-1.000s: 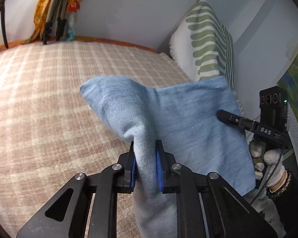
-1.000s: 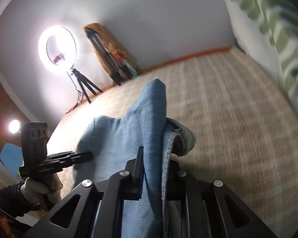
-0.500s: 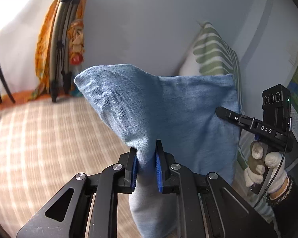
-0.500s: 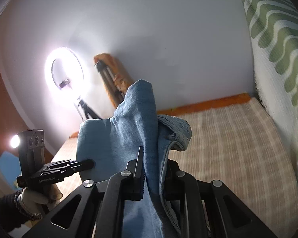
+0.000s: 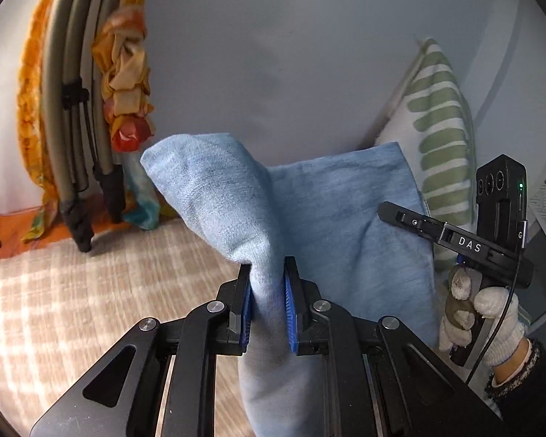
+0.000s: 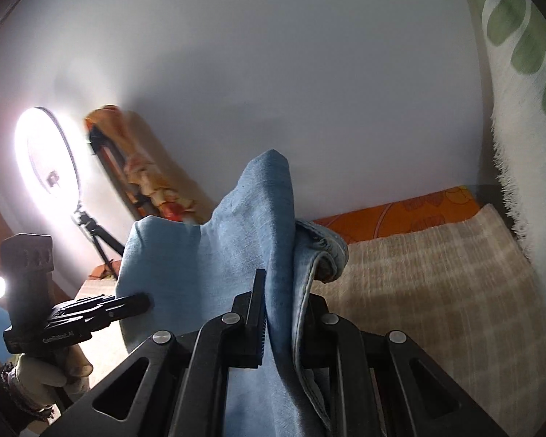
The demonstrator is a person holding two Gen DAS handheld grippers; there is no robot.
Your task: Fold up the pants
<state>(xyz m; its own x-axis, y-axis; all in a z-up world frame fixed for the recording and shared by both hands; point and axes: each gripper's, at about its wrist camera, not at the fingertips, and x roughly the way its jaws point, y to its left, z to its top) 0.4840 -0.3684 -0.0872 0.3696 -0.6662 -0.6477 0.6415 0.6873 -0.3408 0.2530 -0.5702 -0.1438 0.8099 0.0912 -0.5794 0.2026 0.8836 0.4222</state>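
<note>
A: Left tool (image 5: pixel 267 304), state?

B: Clamped tight on a bunched corner of the pants (image 5: pixel 309 225). Cloth peaks just ahead of its tips and hangs below them, off the bed (image 5: pixel 72 309).

A: Right tool (image 6: pixel 278 313)?

B: Closed on another corner, hem curling beside its right finger. The pants stretch as a sheet between the tools, long edge running tool to tool; both equally near.

A: Room?

B: Likely plenty. Open bed lies ahead and below both tools. Pillow (image 5: pixel 440 127) crowds the right side; leaning tripod (image 5: pixel 72 120) far left.
</note>
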